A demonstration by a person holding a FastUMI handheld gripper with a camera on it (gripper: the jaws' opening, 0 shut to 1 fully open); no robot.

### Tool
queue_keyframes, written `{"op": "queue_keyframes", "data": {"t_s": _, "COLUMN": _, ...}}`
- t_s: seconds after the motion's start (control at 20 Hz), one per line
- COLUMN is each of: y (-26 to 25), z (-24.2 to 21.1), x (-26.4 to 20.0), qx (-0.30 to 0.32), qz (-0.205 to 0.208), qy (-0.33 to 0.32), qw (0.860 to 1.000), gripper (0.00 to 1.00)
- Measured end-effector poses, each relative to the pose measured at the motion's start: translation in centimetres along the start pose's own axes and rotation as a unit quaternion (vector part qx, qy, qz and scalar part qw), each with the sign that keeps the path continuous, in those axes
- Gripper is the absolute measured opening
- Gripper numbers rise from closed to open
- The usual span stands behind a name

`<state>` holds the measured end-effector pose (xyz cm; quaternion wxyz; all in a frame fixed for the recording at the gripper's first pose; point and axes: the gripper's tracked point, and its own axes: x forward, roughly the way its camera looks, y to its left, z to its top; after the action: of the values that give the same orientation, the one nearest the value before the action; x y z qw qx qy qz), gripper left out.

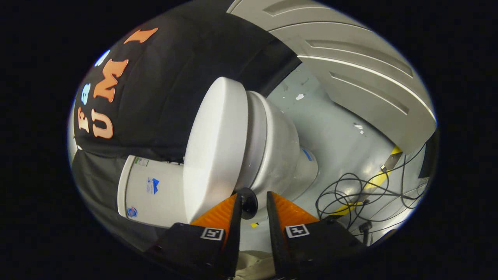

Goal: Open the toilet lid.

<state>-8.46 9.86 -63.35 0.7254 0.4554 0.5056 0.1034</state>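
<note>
- Tongs (252, 199) stand parted around a small dark knob (248, 202), clamping nothing.
- Toilet lid (216, 149) at eleven o'clock: closing off-centre would probably let the knob slip free.

The gripper view rides on the gripper (252, 200) and looks forward along its two parted fingers, rolled sideways so the floor (338, 140) stands to one side. It sits close to the toilet (249, 144), whose closed lid (214, 147) lies just ahead of the fingertips.
</note>
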Motion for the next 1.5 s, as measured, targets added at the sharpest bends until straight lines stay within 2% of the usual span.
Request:
{"op": "queue_keyframes", "data": {"t_s": 0.1, "y": -0.4, "z": 0.1, "x": -0.1, "qx": 0.003, "qz": 0.003, "qy": 0.003, "qw": 1.000, "gripper": 0.29}}
{"op": "queue_keyframes", "data": {"t_s": 0.25, "y": 0.3, "z": 0.2, "x": 0.3, "qx": 0.057, "qz": 0.027, "qy": -0.002, "qw": 0.998, "gripper": 0.08}}
{"op": "queue_keyframes", "data": {"t_s": 0.3, "y": 0.3, "z": 0.0, "x": -0.8, "qx": 0.062, "qz": 0.029, "qy": -0.004, "qw": 0.998, "gripper": 0.08}}
{"op": "queue_keyframes", "data": {"t_s": 0.4, "y": 0.6, "z": 0.3, "x": 0.0, "qx": 0.073, "qz": 0.017, "qy": -0.017, "qw": 0.997, "gripper": 0.08}}
{"op": "queue_keyframes", "data": {"t_s": 0.6, "y": 1.6, "z": 0.5, "x": -1.2, "qx": 0.024, "qz": -0.016, "qy": -0.017, "qw": 0.999, "gripper": 0.08}}
{"op": "queue_keyframes", "data": {"t_s": 0.95, "y": 6.6, "z": 2.0, "x": -3.4, "qx": 0.016, "qz": 0.012, "qy": -0.060, "qw": 0.998, "gripper": 0.08}}
{"op": "queue_keyframes", "data": {"t_s": 1.15, "y": 9.9, "z": 2.2, "x": -4.7, "qx": -0.018, "qz": 0.010, "qy": -0.072, "qw": 0.997, "gripper": 0.08}}
{"op": "queue_keyframes", "data": {"t_s": 1.35, "y": 14.5, "z": 2.1, "x": -6.4, "qx": -0.037, "qz": 0.036, "qy": -0.090, "qw": 0.995, "gripper": 0.08}}
{"op": "queue_keyframes", "data": {"t_s": 1.5, "y": 16.5, "z": 1.7, "x": -6.8, "qx": -0.082, "qz": 0.018, "qy": -0.098, "qw": 0.992, "gripper": 0.08}}
